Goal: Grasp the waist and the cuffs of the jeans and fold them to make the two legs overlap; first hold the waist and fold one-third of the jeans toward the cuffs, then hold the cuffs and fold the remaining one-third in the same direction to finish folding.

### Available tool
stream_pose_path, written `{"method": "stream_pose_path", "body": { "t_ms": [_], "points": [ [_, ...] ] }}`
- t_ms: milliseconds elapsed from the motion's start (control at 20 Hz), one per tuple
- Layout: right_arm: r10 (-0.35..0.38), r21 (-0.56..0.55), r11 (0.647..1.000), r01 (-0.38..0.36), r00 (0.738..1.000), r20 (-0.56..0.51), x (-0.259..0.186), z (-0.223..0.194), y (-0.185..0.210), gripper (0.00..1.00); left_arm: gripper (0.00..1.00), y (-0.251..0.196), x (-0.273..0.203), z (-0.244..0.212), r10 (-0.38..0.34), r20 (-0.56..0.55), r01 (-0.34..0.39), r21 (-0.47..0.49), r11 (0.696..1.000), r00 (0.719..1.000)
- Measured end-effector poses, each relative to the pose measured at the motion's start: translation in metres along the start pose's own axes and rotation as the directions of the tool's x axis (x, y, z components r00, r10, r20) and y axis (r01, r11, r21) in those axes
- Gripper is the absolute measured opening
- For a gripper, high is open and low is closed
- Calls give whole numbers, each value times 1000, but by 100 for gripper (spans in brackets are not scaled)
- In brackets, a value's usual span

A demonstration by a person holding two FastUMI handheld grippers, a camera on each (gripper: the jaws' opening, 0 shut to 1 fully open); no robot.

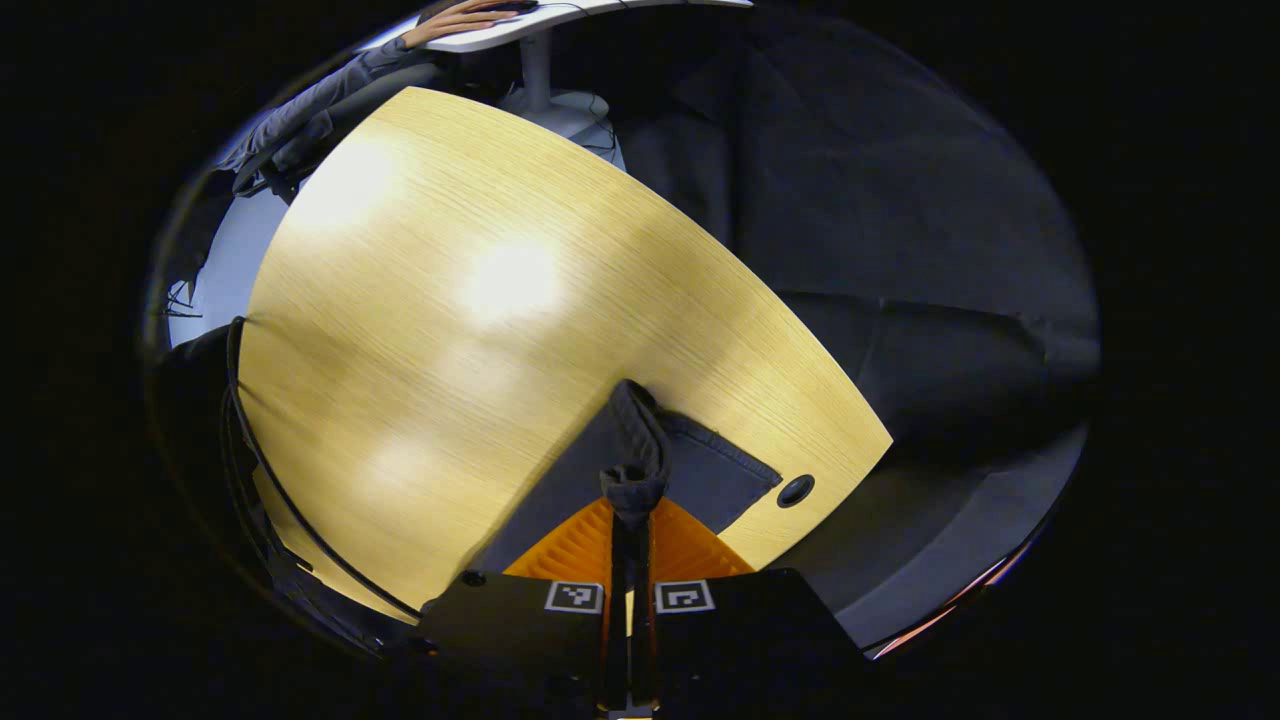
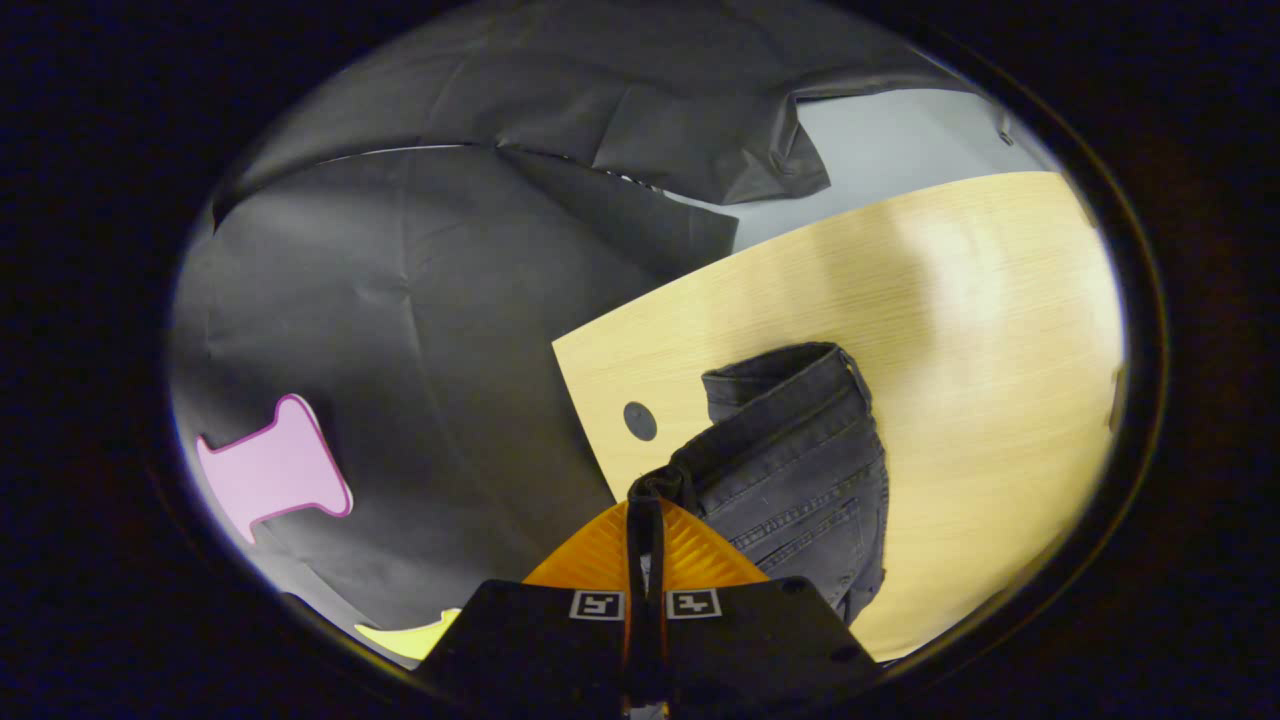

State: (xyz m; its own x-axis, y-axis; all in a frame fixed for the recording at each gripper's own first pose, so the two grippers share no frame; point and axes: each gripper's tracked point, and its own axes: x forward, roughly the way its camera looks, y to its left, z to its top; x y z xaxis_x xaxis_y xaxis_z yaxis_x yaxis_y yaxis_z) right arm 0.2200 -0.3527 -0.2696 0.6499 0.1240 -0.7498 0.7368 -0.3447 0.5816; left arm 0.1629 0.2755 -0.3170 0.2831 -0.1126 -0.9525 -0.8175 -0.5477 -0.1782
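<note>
Left gripper view gives me, at the far left, a person's sleeve (image 1: 300,105) reaching to a hand (image 1: 465,20) that rests on a white side table (image 1: 560,15) at the top of the view. A black cable (image 1: 270,470) hangs along the left edge of the wooden table (image 1: 430,300), whose pale top carries bright patches of light. Moving right, my left gripper (image 1: 632,500) sits at the near edge with its fingers pressed together on a bunched fold of the dark jeans (image 1: 700,470); the cloth rises in a ridge between the fingers and spreads flat on the wood behind and to the right of them. Just right of that cloth I see a round hole (image 1: 796,490) near the table's corner, and beyond the corner the dark booth floor (image 1: 930,540). In the right gripper view, the same hole (image 2: 640,421) lies near the table's left corner, with the table (image 2: 1000,300) stretching off to the right. My right gripper (image 2: 647,500) pinches a dark edge of the jeans (image 2: 800,460) tight between both fingers, right at the near table edge. The rest of the garment lies to the right of the gripper on the wood, doubled over, with seams and a back pocket facing up and a folded band at its far end.
</note>
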Motion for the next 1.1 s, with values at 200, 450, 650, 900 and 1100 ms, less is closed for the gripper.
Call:
{"method": "stream_pose_path", "body": {
  "t_ms": [200, 450, 650, 900, 1100],
  "points": [
    [-30, -10, 999, 30, 1000, 3, 25, 5, -2, 0, 5, -39, 24, -31, -34, -37, 36, 68, 997, 999],
    [-74, -22, 997, 74, 997, 5, 49, 18, -10, 1, 5, -68, 56, -47, 31, -19, -27, 169, 985, 999],
    [-84, -41, 996, 84, 996, 2, 60, 23, -14, 0, 5, -101, 70, -65, 41, -58, -23, 291, 956, 997],
    [-95, -50, 994, 95, 995, 8, 73, 28, -20, 0, 6, -144, 86, -84, 39, -91, -6, 337, 942, 995],
    [-96, -38, 995, 97, 995, 11, 78, 32, -25, 0, 15, -182, 79, -104, 56, -138, 4, 400, 917, 989]
  ]
}}
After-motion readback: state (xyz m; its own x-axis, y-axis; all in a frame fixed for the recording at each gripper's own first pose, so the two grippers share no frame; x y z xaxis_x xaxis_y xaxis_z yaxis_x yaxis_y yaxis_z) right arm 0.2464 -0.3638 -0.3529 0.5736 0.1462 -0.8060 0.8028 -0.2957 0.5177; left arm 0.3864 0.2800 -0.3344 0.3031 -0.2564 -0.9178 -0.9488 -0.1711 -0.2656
